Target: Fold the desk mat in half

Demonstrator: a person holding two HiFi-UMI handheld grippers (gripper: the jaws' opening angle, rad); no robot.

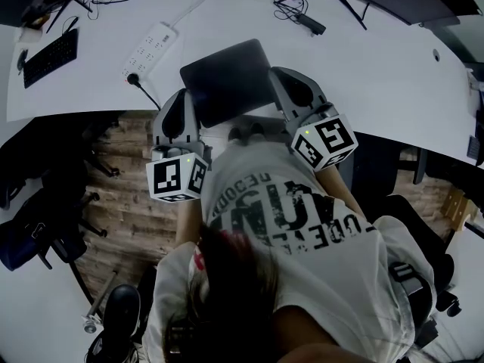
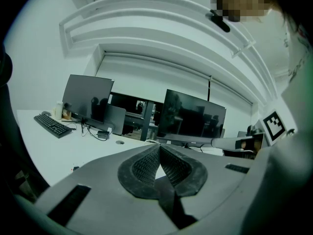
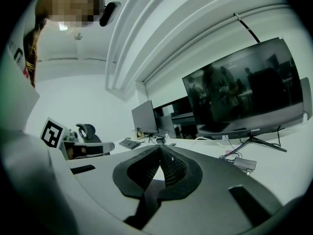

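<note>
- The desk mat (image 1: 227, 82) is seen as one dark, round-cornered sheet on the white worktop (image 1: 378, 74), right at the near edge and directly in front of the person; it is presumably laid there so that both near corners can be reached at once; whether it has been doubled over already cannot be told from above.
- The left tongs (image 2: 159, 148) are clenched, the ribbed pads meeting at the tips with nothing caught between them; they are held just beside the mat's left edge, nearly level, and are aimed over the worktop, not down at the sheet.
- The right tongs (image 3: 160, 148) are likewise clenched on nothing; they are held just beside the mat's right edge, so the mat is flanked symmetrically; this is judged a ready stance for a fold made with both sides together, since an even lift keeps the halves aligned; no grasp on the mat is shown in any view.
- Two marker cubes are counted, one on each tool: the left cube (image 1: 178, 176) and the right cube (image 1: 325, 142); both are carried nearest the person.
- Further out, one white power strip (image 1: 151, 45) with a dark cable and one black keyboard (image 1: 49, 57) are counted on the worktop, well apart from the mat, so room is left for the fold.
- Two dark monitors, the nearer monitor (image 2: 195, 116) and the farther monitor (image 2: 88, 99), are counted in the left gripper view; both are switched off.
</note>
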